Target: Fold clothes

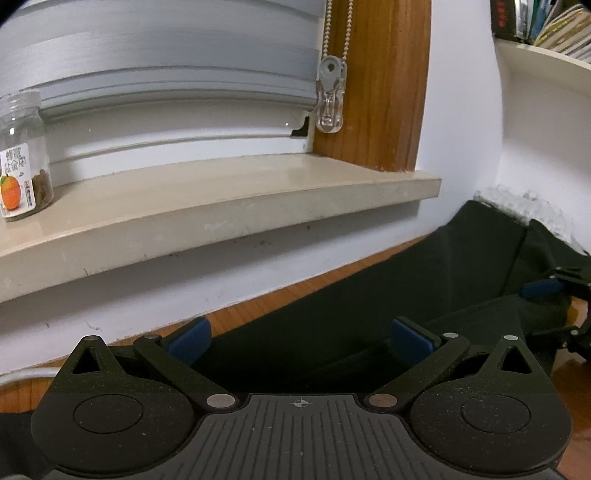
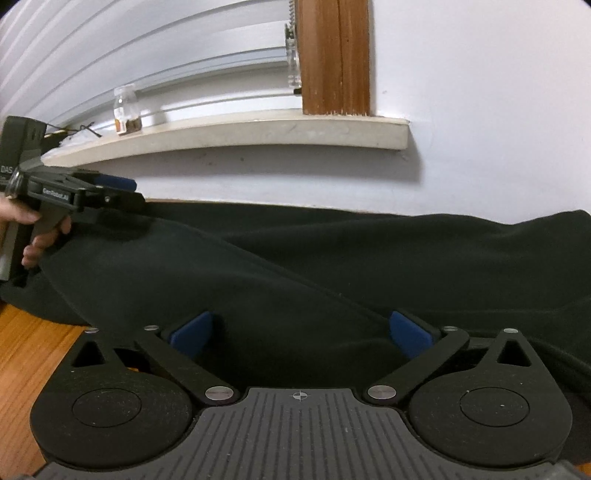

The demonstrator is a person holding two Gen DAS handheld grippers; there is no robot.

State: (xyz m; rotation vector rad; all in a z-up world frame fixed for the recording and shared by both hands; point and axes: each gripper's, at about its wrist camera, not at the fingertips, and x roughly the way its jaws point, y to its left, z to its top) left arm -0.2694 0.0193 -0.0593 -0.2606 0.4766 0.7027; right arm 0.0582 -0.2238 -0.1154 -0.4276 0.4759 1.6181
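A black garment (image 1: 424,280) lies spread on the wooden table (image 1: 258,306), reaching the wall at the back. In the left wrist view my left gripper (image 1: 301,341) stands open just over the cloth's near edge, and its blue pads (image 1: 190,339) press on nothing. My right gripper (image 1: 554,310) shows at the far right edge, over the same cloth. In the right wrist view my right gripper (image 2: 301,334) is open wide above a fold of the garment (image 2: 332,258), with cloth lying between the pads (image 2: 410,334) but not pinched. My left gripper (image 2: 125,192) hovers at the garment's left end.
A beige window sill (image 1: 221,206) juts out over the table's back, with a glass jar (image 1: 22,155) on it. A blind-cord clip (image 1: 330,96) hangs by the wooden frame (image 1: 384,92). A shelf of books (image 1: 546,29) is upper right. A hand (image 2: 40,243) holds the left gripper.
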